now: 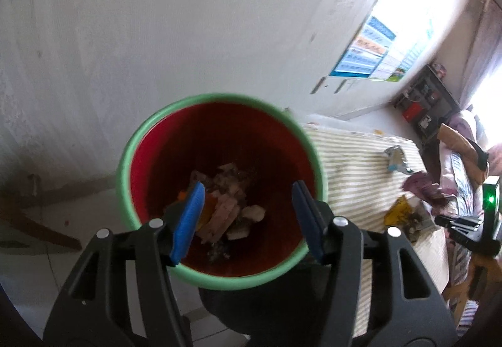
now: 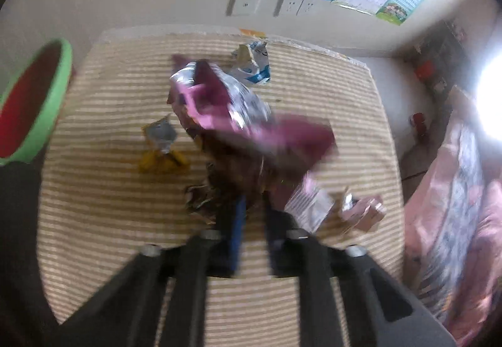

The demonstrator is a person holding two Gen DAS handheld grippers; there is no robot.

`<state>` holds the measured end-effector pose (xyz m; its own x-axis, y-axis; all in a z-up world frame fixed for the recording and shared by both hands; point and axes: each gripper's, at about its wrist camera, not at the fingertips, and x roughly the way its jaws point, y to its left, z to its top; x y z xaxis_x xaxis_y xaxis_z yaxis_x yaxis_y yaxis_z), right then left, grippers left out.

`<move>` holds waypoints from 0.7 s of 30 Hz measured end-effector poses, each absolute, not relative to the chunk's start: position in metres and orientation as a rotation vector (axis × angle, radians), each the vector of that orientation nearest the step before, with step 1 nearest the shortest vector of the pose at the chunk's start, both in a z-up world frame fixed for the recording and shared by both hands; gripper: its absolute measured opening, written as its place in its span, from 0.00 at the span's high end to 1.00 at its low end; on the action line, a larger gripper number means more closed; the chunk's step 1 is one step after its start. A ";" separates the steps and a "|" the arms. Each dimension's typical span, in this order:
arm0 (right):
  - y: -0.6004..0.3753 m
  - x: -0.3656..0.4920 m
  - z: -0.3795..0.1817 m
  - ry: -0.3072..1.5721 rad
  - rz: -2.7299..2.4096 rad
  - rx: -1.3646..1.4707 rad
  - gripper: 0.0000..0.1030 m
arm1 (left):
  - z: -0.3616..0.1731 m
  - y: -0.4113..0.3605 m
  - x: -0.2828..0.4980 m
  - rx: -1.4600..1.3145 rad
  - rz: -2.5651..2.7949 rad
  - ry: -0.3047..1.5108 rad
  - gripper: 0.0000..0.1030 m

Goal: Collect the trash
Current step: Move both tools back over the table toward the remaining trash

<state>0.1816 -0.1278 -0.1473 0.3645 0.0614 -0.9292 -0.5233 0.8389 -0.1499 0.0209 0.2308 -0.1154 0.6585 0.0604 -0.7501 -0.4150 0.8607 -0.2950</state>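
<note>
Bin: at the desk edge, scraps inside.
Left claw: half open, empty, over it.
Right claw: clamped on purple wrapper.
Left: yellow packet, white-blue wrapper.

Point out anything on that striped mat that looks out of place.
Crumpled wrappers litter the striped mat: a purple wrapper in the right gripper, a yellow wrapper and a blue-and-white wrapper. They belong in the bin.
</note>
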 end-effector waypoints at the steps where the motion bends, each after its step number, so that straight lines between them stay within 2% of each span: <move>1: -0.131 0.176 -0.148 1.140 0.405 -0.423 1.00 | -0.112 0.223 0.025 -0.458 0.260 0.813 0.46; 7: -0.143 0.135 -0.136 1.117 0.466 -0.243 0.99 | -0.108 0.160 0.055 -0.398 0.104 0.850 0.46; 10: -0.148 0.119 -0.140 1.113 0.469 -0.188 0.95 | -0.110 0.116 0.081 -0.340 -0.017 0.863 0.45; 12: -0.153 0.113 -0.144 1.122 0.470 -0.130 0.89 | -0.111 0.088 0.098 -0.283 -0.087 0.863 0.37; 14: -0.159 0.113 -0.150 1.135 0.457 -0.041 0.71 | -0.121 0.061 0.122 -0.250 -0.159 0.906 0.36; 21: -0.183 0.116 -0.160 1.127 0.416 0.212 0.64 | -0.175 0.022 0.175 -0.252 -0.167 1.071 0.37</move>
